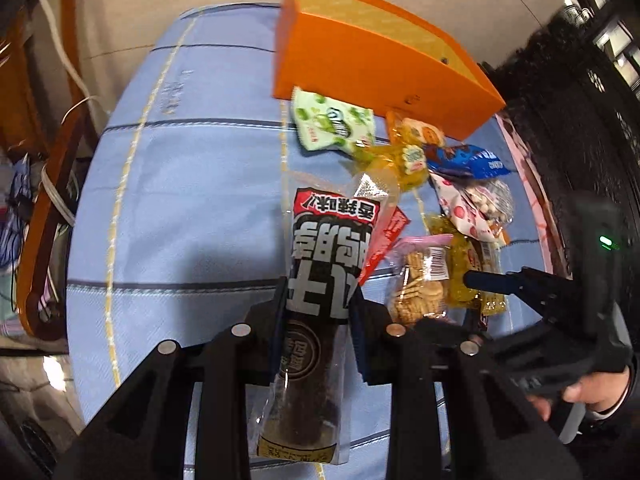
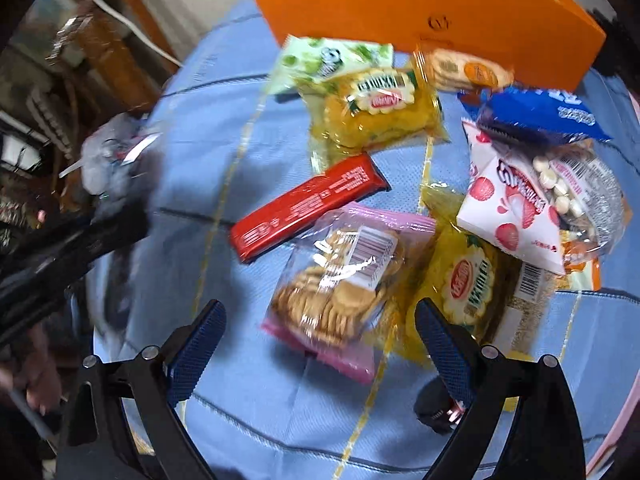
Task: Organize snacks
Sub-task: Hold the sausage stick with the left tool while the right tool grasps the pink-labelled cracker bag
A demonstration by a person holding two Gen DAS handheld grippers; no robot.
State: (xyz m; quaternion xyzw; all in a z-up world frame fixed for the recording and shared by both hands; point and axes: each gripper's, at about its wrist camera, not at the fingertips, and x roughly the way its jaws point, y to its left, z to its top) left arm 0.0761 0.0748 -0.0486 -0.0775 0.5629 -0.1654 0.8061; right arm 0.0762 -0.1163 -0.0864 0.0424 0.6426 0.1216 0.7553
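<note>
Clamping the sausage pack (image 1: 316,280), left gripper (image 1: 318,312).

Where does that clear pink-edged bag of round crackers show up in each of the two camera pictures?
Left wrist view: the cracker bag lies right of centre, beside the long black snack that the left hand-held gripper holds.
Right wrist view: the cracker bag lies at centre, between the open fingers.
Shared landmark: the orange box at the top.
</note>
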